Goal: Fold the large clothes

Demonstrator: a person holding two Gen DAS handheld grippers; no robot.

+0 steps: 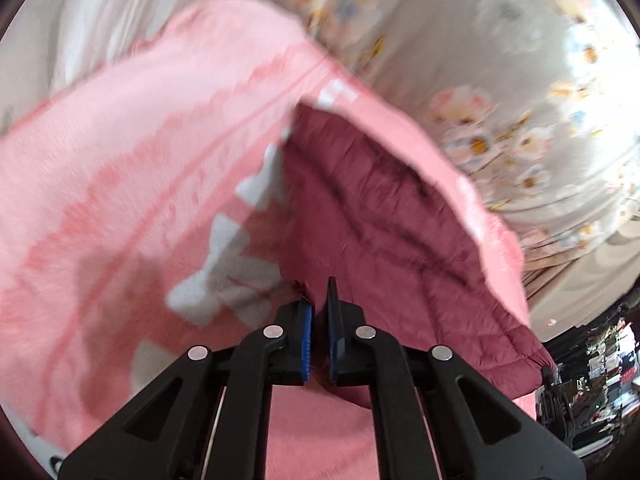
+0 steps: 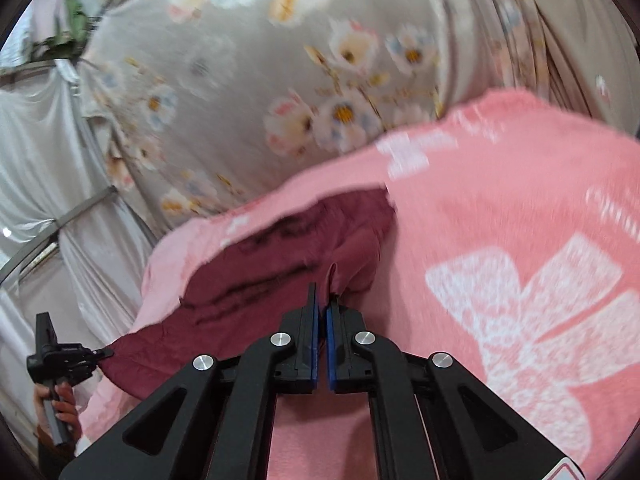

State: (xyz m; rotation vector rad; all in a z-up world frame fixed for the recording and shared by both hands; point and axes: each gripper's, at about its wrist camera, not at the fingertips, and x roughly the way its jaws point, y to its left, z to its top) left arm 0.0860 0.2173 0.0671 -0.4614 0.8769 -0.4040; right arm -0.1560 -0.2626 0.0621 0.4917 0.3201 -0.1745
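Left wrist view: the left gripper [image 1: 319, 312] has its fingers [image 1: 306, 340] pressed together on a pinch of the maroon quilted garment [image 1: 360, 208], at its near edge. The garment lies on a pink blanket [image 1: 120, 184] with white bow shapes; the blanket rises around it on the left and folds over behind it, so the maroon cloth sits in a sort of pocket. A grey floral sheet [image 1: 500, 60] fills the background at the upper right. The picture is blurred.

Right wrist view: the right gripper [image 2: 322, 320] has its fingers [image 2: 314, 340] closed on a small raised fold of the same maroon quilted garment [image 2: 288, 256], which spreads to the left over the pink blanket [image 2: 520, 208]. At the far left edge, the left gripper [image 2: 100, 354] pinches the garment's corner, held by a hand [image 2: 60, 404]. The grey floral sheet [image 2: 260, 80] hangs behind.
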